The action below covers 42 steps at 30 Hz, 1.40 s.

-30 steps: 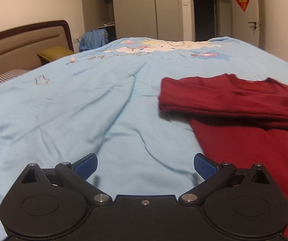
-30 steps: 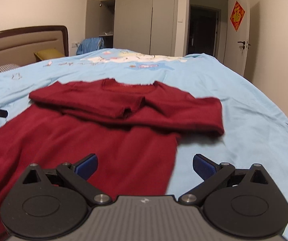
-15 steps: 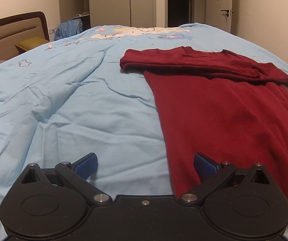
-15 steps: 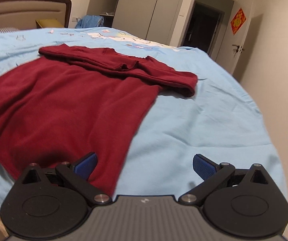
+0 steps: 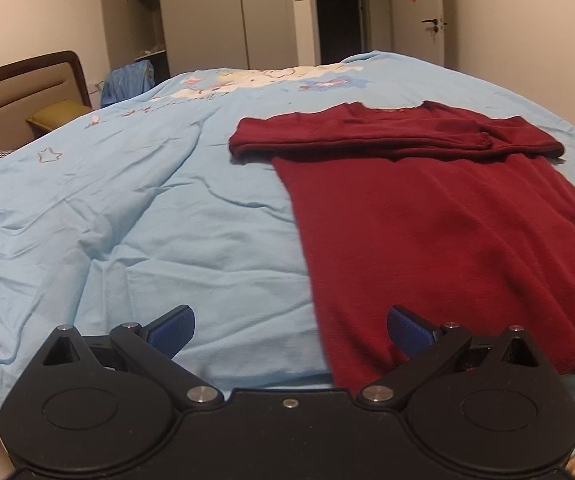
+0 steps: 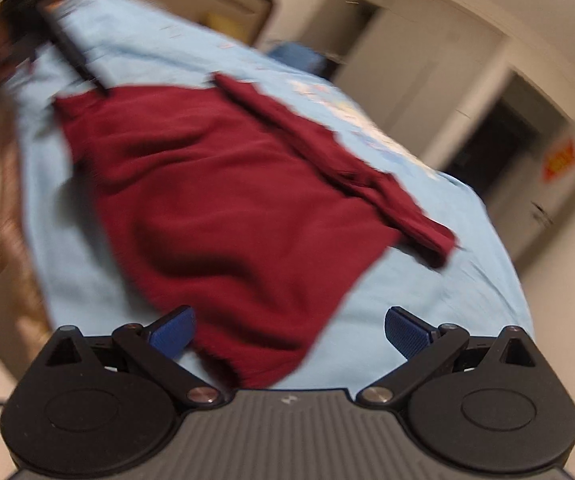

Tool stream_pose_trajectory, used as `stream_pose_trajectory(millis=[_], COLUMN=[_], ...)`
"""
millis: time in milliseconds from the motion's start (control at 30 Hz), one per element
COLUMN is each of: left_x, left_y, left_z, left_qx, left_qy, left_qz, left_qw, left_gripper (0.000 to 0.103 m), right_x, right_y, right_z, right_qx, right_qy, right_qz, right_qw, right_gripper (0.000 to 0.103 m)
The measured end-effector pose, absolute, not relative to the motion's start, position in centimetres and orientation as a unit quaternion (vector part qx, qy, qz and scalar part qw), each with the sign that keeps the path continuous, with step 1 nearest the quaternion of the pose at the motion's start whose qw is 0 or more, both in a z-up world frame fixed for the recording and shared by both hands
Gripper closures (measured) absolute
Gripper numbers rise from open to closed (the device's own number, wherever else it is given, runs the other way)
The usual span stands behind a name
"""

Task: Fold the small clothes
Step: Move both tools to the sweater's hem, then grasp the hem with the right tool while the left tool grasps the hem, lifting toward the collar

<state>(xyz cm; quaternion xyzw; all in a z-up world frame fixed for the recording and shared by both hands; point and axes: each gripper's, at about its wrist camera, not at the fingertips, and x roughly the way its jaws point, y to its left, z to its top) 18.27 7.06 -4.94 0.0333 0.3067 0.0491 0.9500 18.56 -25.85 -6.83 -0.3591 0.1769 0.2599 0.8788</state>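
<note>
A dark red long-sleeved top (image 5: 439,216) lies flat on the light blue bedspread (image 5: 135,208), both sleeves folded across its chest. My left gripper (image 5: 290,330) is open near the bed's front edge, straddling the hem's left corner without touching it. The right wrist view is blurred and tilted; there the same red top (image 6: 223,208) fills the middle and my right gripper (image 6: 289,330) hangs open over the hem's right corner. The left gripper (image 6: 67,52) shows as a dark blur at the top left of that view.
A padded headboard (image 5: 19,92) and an olive pillow (image 5: 57,114) lie at the left. Grey wardrobes (image 5: 207,20), a dark doorway (image 5: 337,12) and a white door (image 5: 419,16) stand beyond the bed. A blue garment (image 5: 127,82) hangs by the wardrobe.
Both grippers have pulled back toward the bed's front edge, from near the folded sleeves to the hem. The right gripper is swinging and tilting, blurring its view. Both stayed open.
</note>
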Motion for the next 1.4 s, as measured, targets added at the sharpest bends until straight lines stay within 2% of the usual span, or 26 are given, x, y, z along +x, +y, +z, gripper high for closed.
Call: stream_pose_trajectory(millis=[167,400,500,533,567,600,633,700,767,1067,1400], left_x=[17.9,17.3,16.9,16.7,16.4,16.2,15.9,15.4,15.0,14.7,16.5], left_y=[5.6,4.4,4.0,3.8,3.6,3.2,2.9,2.2,1.5,-0.8,-0.5], left_z=[-4.6,-4.3,-4.1,-4.1,-4.0,-3.9,-3.9,-3.9,-3.9,-5.2,-6.8], left_qx=[0.035,0.041,0.04,0.042,0.045,0.05,0.055,0.067,0.078,0.121,0.162], left_qy=[0.3,0.294,0.285,0.278,0.271,0.264,0.259,0.249,0.241,0.247,0.279], left_qz=[0.027,0.004,-0.012,-0.023,-0.035,-0.048,-0.058,-0.079,-0.099,-0.135,-0.072], left_qw=[0.953,0.955,0.958,0.959,0.961,0.962,0.963,0.963,0.962,0.952,0.944], left_gripper=[0.001,0.001,0.001,0.001,0.001,0.001,0.001,0.001,0.001,0.001,0.001], right_x=[17.4,17.9,17.3,17.2,17.2,17.4,17.7,18.0,19.0,25.7,32.3], right_y=[-23.4,-23.2,-23.5,-23.6,-23.7,-23.7,-23.7,-23.7,-23.6,-25.6,-28.1], right_z=[-9.3,-9.0,-8.3,-8.0,-7.6,-7.4,-7.1,-6.5,-5.7,-2.4,-4.0], right_qx=[-0.465,-0.474,-0.452,-0.443,-0.434,-0.426,-0.417,-0.389,-0.355,-0.191,-0.069], right_qy=[0.151,0.106,0.081,0.076,0.073,0.075,0.078,0.089,0.097,0.147,0.236], right_qz=[0.256,0.214,0.233,0.24,0.245,0.246,0.247,0.256,0.262,0.242,0.224], right_qw=[0.834,0.847,0.857,0.86,0.864,0.867,0.871,0.881,0.892,0.94,0.943], right_gripper=[0.0,0.002,0.019,0.03,0.049,0.061,0.078,0.084,0.094,0.094,0.094])
